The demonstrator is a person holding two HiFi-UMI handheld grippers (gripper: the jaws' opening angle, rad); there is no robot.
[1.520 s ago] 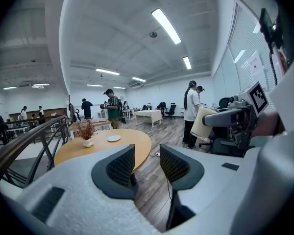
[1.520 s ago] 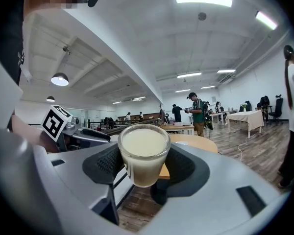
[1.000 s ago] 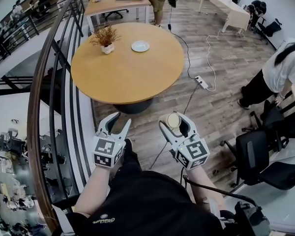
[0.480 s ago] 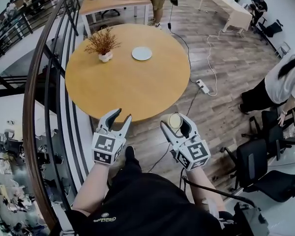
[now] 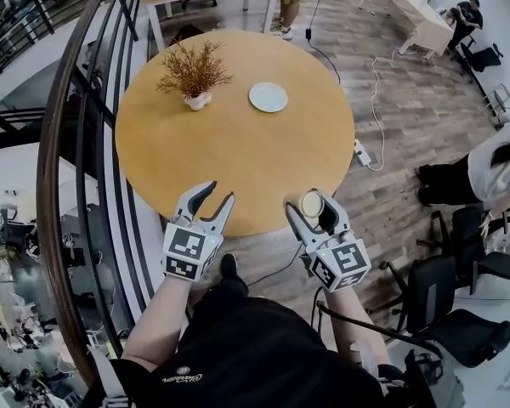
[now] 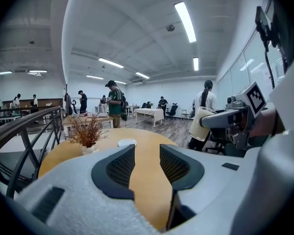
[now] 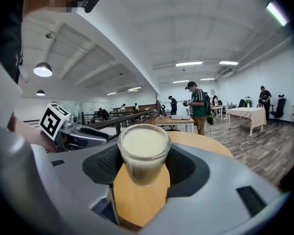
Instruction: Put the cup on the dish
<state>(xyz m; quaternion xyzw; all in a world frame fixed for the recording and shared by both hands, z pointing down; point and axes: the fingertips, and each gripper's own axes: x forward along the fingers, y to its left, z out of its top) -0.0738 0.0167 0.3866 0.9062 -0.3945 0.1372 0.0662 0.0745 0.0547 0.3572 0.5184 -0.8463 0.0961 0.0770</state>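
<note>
Between the jaws of the right tongs (image 5: 311,207) sits a small clear glass cup (image 5: 311,201) filled almost to the brim with pale cream liquid. The jaws are closed against its sides and it stands upright, most likely so that nothing spills while it is carried. Just to the left, the left tongs (image 5: 218,195) hold nothing. Their dark padded jaws are partly open with a narrow gap, and they seem idle while the right does the work. Both hang at the near edge of a round wooden desk (image 5: 238,160). The cup is not yet on its target: a small white round dish (image 5: 268,97) lies on the far half of the desk, well apart from the cup, beyond it and slightly left. Left of the dish stands a dried reddish-brown plant in a white pot (image 5: 195,79).
</note>
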